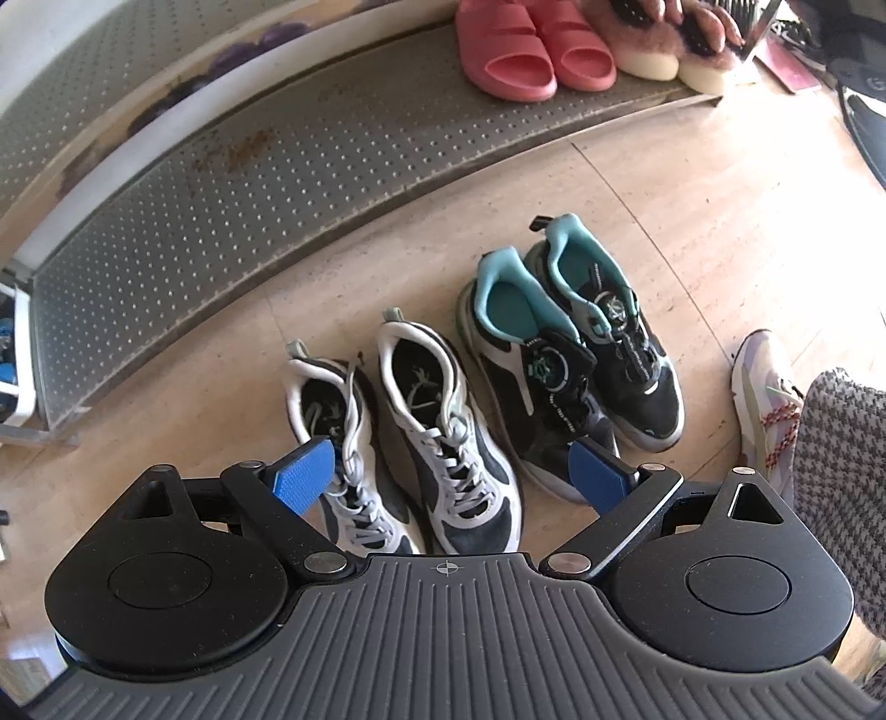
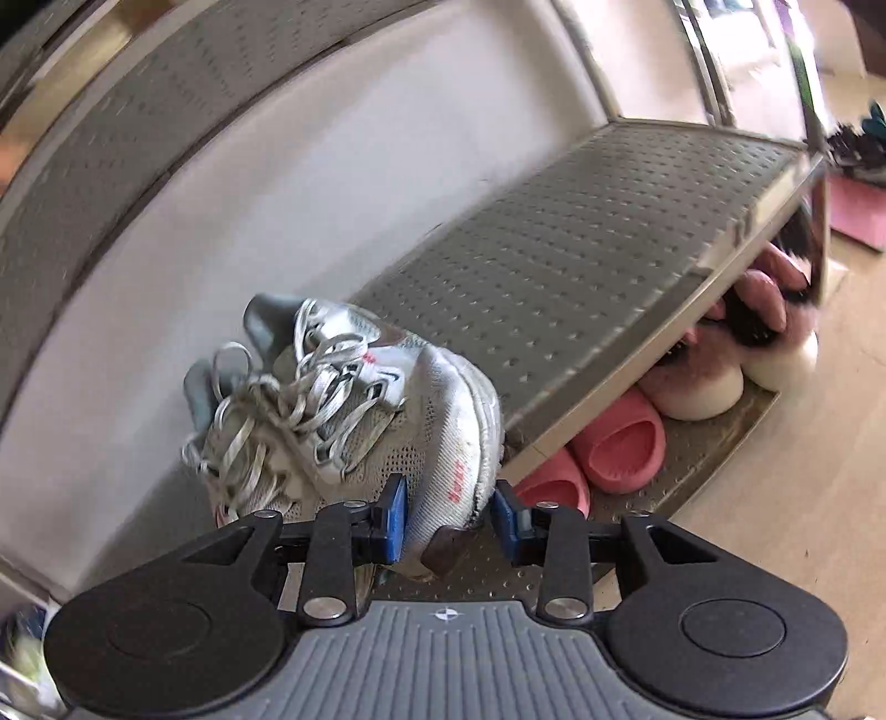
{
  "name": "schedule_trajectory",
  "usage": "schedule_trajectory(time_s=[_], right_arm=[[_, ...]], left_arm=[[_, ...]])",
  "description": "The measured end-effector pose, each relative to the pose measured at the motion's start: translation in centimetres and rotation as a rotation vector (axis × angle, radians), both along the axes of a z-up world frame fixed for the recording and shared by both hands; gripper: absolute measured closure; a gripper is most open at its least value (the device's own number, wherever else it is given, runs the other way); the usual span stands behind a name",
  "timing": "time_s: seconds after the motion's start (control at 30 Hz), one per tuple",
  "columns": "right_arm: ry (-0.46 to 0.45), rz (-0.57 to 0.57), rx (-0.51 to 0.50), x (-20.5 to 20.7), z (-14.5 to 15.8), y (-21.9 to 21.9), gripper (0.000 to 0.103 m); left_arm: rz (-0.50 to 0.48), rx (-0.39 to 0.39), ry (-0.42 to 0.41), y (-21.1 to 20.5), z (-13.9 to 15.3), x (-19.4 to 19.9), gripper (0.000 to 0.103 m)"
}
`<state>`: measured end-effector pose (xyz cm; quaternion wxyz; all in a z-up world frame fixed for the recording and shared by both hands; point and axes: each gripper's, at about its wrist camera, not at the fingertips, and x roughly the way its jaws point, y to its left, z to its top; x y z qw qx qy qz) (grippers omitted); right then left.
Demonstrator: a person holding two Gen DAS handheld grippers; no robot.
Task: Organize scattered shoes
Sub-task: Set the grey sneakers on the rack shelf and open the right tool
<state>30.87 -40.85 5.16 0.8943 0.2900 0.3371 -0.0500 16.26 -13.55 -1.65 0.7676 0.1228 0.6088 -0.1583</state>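
In the right wrist view my right gripper [image 2: 449, 515] is shut on the forefoot of a white mesh sneaker [image 2: 387, 421]. One blue pad is on its upper and the other on its sole edge. The shoe lies tilted on the perforated metal shelf [image 2: 581, 260], with its mate [image 2: 232, 387] behind it. My left gripper [image 1: 451, 473] hangs open above the floor, pointing steeply down, with nothing between its fingers. Beneath it a white-and-black sneaker pair [image 1: 437, 437] stands side by side. A black-and-teal pair [image 1: 576, 343] stands to their right.
Pink slides [image 1: 531, 50] and fluffy slippers [image 1: 670, 50] sit on the rack's lowest shelf [image 1: 277, 183]. A pale lilac sneaker [image 1: 764, 399] lies on the wooden floor at the right, partly behind a houndstooth sleeve [image 1: 841, 476]. A white wall backs the rack.
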Motion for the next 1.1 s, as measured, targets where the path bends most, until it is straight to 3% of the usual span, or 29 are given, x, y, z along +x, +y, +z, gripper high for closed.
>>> schedule_trajectory(time_s=[0.07,0.13,0.17,0.3,0.43,0.57,0.8,0.9,1.0,1.1], right_arm=[[0.013,0.007,-0.018,0.0,-0.2,0.4,0.046],[0.026,0.000,-0.064,-0.4,0.0,0.8,0.024],[0.035,-0.011,-0.113,-0.7,0.6,1.1,0.022],[-0.065,-0.013,-0.258,-1.9,3.3,2.0,0.021],[-0.172,0.107,-0.312,-1.9,4.5,4.0,0.021],[-0.175,0.205,-0.359,1.0,4.3,5.8,0.021],[-0.098,0.306,-0.397,6.8,2.7,7.6,0.018],[-0.066,0.338,-0.493,7.8,1.0,8.9,0.030],[-0.078,0.323,-0.545,7.9,0.4,9.3,0.059],[-0.101,0.317,-0.631,7.7,0.5,9.4,0.065]], left_arm=[[0.001,0.000,0.000,0.1,0.0,0.0,0.008],[0.009,0.006,0.000,0.6,0.0,0.0,0.008],[0.015,0.005,0.001,0.8,0.1,0.0,0.008],[0.040,-0.003,0.005,1.3,0.4,0.3,0.008],[0.049,-0.016,0.002,1.2,0.7,0.6,0.008],[0.053,-0.005,-0.007,1.0,0.6,1.3,0.008],[0.052,0.011,0.009,0.7,-0.1,2.2,0.008],[0.039,0.015,0.019,0.3,-0.5,2.1,0.008],[0.031,0.023,0.026,0.0,-0.9,2.1,0.008],[0.020,0.038,0.042,-0.5,-1.7,2.0,0.008]])
